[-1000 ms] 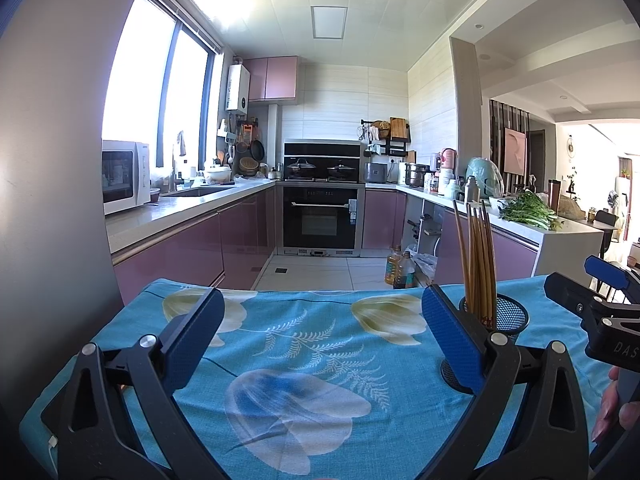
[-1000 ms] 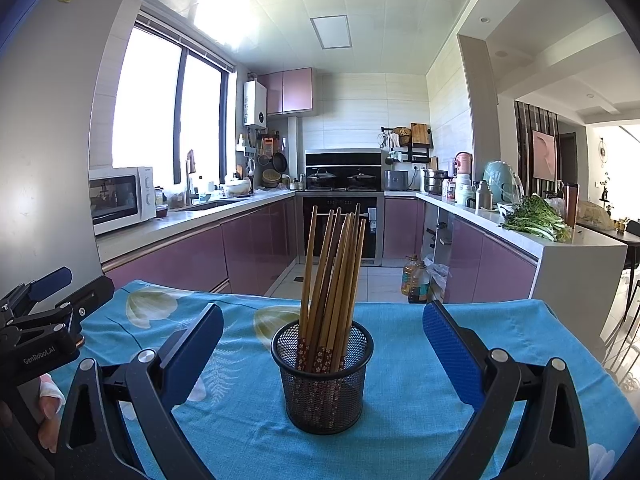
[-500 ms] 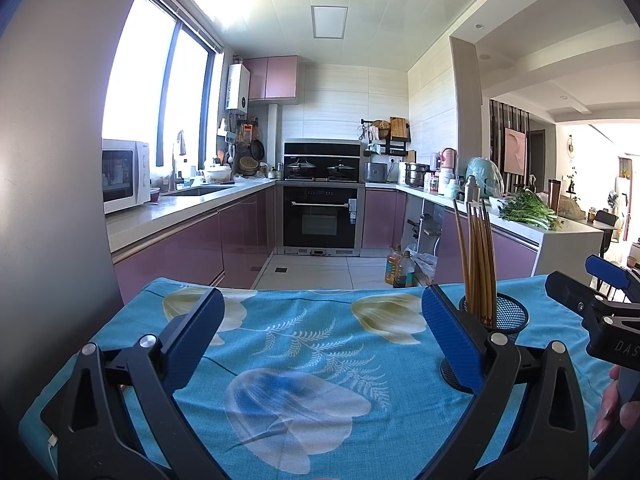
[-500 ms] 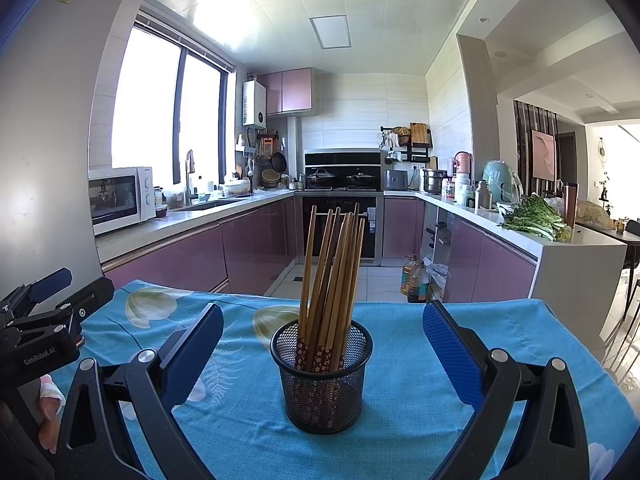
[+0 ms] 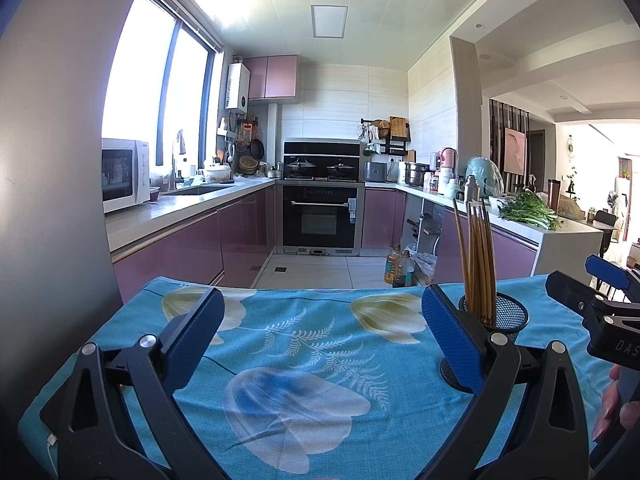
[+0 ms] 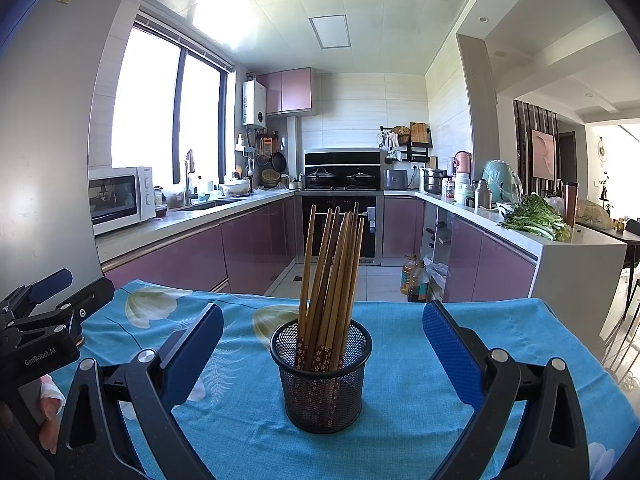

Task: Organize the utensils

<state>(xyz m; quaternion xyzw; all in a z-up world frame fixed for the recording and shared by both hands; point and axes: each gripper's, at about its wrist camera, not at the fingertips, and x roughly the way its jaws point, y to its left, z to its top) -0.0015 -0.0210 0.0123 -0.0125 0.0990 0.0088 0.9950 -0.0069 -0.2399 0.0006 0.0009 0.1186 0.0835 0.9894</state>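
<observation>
A black mesh holder stands on the blue flowered tablecloth with several wooden chopsticks upright in it. My right gripper is open and empty, its blue pads either side of the holder and a little short of it. My left gripper is open and empty over the cloth, left of the holder, which its right finger partly hides. The chopsticks rise above that finger. Each gripper shows at the edge of the other's view: the right gripper, the left gripper.
The table's far edge drops to the kitchen floor. Beyond are purple cabinets, an oven, a microwave, oil bottles on the floor and a counter with greens on the right.
</observation>
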